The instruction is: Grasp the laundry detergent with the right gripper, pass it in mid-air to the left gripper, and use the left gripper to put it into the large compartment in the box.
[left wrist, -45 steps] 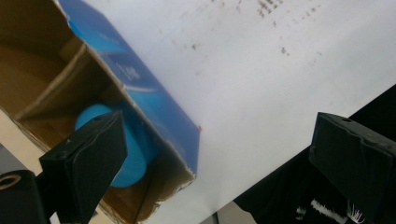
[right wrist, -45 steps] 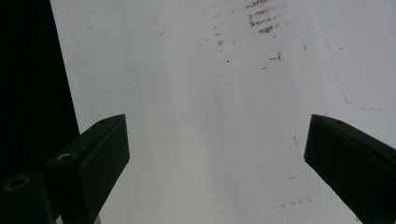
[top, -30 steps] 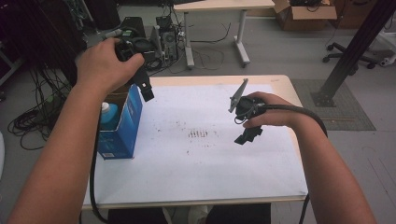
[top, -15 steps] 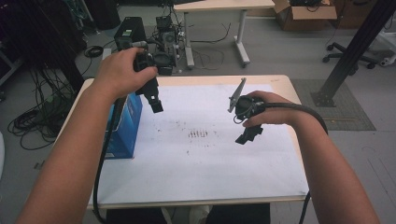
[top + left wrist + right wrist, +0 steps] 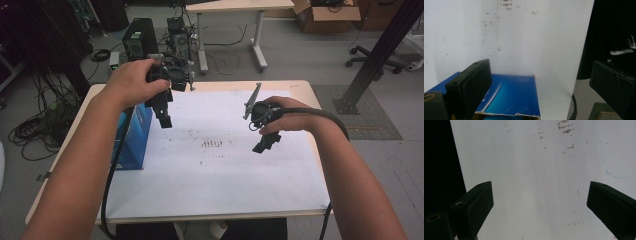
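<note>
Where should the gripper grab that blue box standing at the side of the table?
Probably by the top edge of the blue cardboard box. It stands upright with its torn-open top facing up, so coming down from above lets the open left gripper close its jaws across the box's narrow width.

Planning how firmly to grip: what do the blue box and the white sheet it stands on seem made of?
Blue box: likely thin cardboard with a glossy printed face; its torn top edge shows pale ragged fibre. White sheet: probably matte paper, flat and speckled with brown marks, though thin plastic cannot be excluded.

Overhead forward-down — gripper views near paper (image 5: 225, 165)
</note>
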A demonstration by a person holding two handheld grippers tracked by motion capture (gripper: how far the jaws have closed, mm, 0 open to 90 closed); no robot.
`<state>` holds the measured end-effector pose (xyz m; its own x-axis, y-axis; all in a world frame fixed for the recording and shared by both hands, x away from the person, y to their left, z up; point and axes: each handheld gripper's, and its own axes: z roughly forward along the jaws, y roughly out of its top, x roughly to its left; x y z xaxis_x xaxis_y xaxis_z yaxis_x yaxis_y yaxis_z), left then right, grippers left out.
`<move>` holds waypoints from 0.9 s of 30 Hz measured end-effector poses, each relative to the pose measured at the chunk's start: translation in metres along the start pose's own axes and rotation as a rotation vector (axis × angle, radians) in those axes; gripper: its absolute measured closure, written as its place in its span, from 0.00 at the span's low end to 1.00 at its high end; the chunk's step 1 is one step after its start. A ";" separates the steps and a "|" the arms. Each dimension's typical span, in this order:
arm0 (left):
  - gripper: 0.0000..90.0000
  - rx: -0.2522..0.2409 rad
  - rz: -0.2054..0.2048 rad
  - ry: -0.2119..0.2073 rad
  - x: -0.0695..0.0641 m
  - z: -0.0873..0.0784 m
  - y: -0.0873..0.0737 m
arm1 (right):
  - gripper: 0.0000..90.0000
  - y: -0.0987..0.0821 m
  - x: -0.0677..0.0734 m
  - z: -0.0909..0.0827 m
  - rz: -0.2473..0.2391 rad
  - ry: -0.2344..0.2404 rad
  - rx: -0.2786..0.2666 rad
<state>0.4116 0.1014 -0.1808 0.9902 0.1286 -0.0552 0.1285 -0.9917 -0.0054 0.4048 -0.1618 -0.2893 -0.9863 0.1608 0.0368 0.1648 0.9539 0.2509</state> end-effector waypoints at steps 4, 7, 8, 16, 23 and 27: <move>0.05 0.003 0.001 0.002 0.000 -0.001 0.002 | 0.08 0.000 -0.001 0.000 -0.002 -0.002 0.001; 0.05 0.001 0.003 0.001 0.000 -0.001 0.002 | 0.08 0.000 -0.001 0.000 -0.002 -0.002 -0.001; 0.05 0.003 0.004 0.003 0.000 0.000 0.002 | 0.08 0.000 -0.001 0.000 -0.002 -0.002 -0.001; 0.05 0.002 -0.002 -0.012 0.002 0.003 -0.003 | 0.08 0.003 -0.002 0.000 0.000 0.001 0.011; 0.05 -0.001 0.003 -0.015 0.003 0.004 -0.005 | 0.08 0.007 -0.002 0.000 -0.006 0.002 0.015; 0.05 0.003 0.011 -0.015 0.003 0.003 -0.004 | 0.08 0.009 -0.002 0.000 0.004 0.000 0.016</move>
<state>0.4134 0.1060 -0.1842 0.9906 0.1180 -0.0698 0.1177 -0.9930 -0.0082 0.4082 -0.1540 -0.2873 -0.9856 0.1649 0.0378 0.1692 0.9570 0.2357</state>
